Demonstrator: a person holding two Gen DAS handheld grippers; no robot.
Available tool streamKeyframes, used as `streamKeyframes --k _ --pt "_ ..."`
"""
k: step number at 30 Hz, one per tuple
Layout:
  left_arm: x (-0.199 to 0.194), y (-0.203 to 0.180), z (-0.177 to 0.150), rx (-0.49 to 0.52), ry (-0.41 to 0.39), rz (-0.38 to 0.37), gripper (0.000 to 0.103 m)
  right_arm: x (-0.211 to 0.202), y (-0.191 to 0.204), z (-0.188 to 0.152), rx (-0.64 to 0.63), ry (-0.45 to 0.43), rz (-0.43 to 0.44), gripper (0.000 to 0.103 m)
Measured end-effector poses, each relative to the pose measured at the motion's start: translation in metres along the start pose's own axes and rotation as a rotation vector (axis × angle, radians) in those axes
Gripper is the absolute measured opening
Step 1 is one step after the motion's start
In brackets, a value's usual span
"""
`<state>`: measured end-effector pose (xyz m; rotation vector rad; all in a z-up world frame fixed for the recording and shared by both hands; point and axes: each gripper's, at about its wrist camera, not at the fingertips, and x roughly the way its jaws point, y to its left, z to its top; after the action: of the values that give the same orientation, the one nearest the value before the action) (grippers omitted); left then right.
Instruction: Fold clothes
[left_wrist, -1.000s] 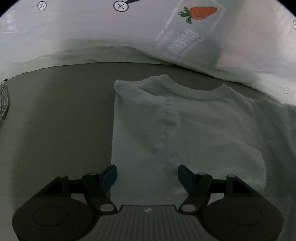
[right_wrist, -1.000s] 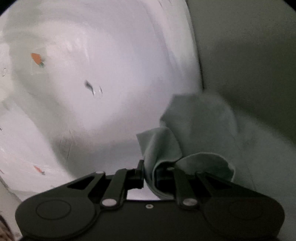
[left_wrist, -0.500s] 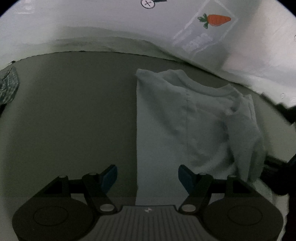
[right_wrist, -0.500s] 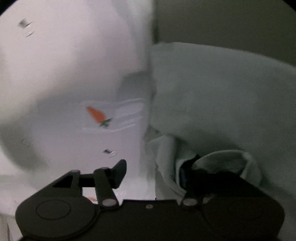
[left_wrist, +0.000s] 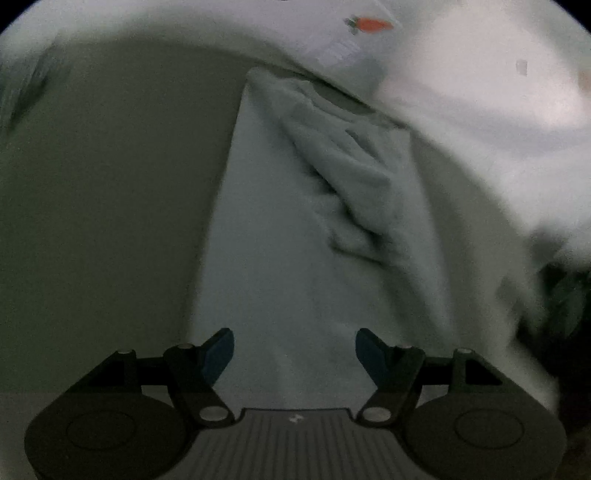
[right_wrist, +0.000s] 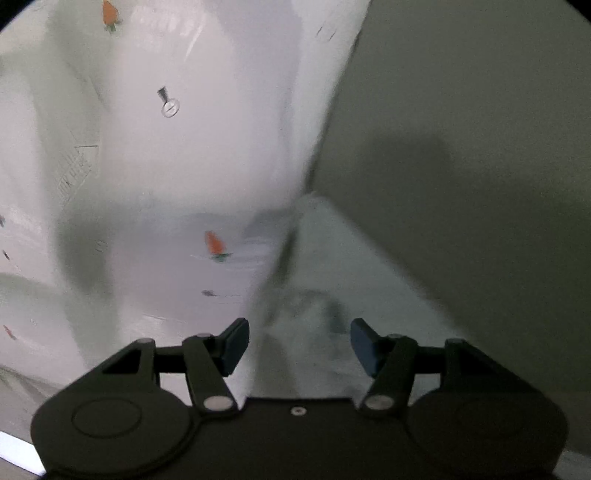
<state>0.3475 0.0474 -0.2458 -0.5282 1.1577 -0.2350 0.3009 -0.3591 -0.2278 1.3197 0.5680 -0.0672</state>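
**Q:** Where is the garment, and what is its condition?

**A:** The pale grey-green cotton T-shirt (left_wrist: 280, 236) lies flat on the dark olive table surface (left_wrist: 103, 192), running away from me toward the far edge. Both long sides are turned in, forming a narrow strip. A rumpled ridge of fabric, probably a sleeve, sits on its right half. From the right wrist view the same shirt (right_wrist: 332, 280) lies below the fingers, blurred.

**Q:** State of the fingers?

**A:** My left gripper (left_wrist: 294, 350) is wide apart with nothing between its blue pads, poised above the near hem. My right gripper (right_wrist: 297, 345) is equally spread and empty, over the shirt's right side.

**Q:** How should the step in hand be done?

**A:** In my judgement, the side folds are done and the lengthwise fold is next. Flatten the rumpled ridge first. Then pinch both near corners through all layers and carry them evenly toward the collar, so the strip does not skew.

**Q:** Surroundings?

**A:** A white sheet printed with orange carrots (right_wrist: 166, 155) lies bunched along the table's far edge, touching the shirt's right side. Keep it out of the pinch.
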Motion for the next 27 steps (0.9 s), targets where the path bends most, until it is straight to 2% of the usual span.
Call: streamKeyframes --k 2,3,7,9,11,19,20,22,23,24,27 --pt "-0.005 0.014 -0.023 -0.144 0.009 -0.101 0.069 -0.032 -0.014 -0.01 -0.081 -0.018 -0.097 0.063" --pt "-0.008 0.018 -0.033 -0.185 0.007 -0.128 0.064 -0.044 -0.02 -0.015 -0.123 -0.021 -0.141 0.062" --pt "-0.014 0.017 -0.063 -0.197 -0.001 -0.085 0.048 -0.073 -0.035 -0.033 -0.305 0.025 -0.26 0.061" --pt "-0.014 0.023 -0.076 -0.246 0.014 -0.094 0.041 -0.081 -0.04 -0.042 -0.363 0.052 -0.271 0.061" --pt "-0.013 0.029 -0.089 -0.295 0.033 -0.094 0.041 -0.092 -0.042 -0.051 -0.415 0.066 -0.276 0.061" --pt "-0.019 0.038 -0.131 -0.333 0.078 -0.001 0.041 -0.116 -0.059 -0.065 -0.509 0.181 -0.254 0.06" --pt "-0.02 0.04 -0.136 -0.337 0.084 0.012 0.041 -0.12 -0.064 -0.068 -0.505 0.19 -0.242 0.058" --pt "-0.018 0.044 -0.145 -0.355 0.093 0.026 0.041 -0.121 -0.072 -0.071 -0.458 0.213 -0.197 0.037" --pt "-0.017 0.047 -0.149 -0.366 0.098 0.031 0.041 -0.118 -0.075 -0.073 -0.421 0.225 -0.175 0.021" --pt "-0.016 0.05 -0.153 -0.386 0.101 0.025 0.041 -0.116 -0.077 -0.075 -0.378 0.244 -0.151 0.01" --pt "-0.012 0.062 -0.159 -0.458 0.108 -0.013 0.041 -0.12 -0.077 -0.086 -0.322 0.282 -0.086 0.008"
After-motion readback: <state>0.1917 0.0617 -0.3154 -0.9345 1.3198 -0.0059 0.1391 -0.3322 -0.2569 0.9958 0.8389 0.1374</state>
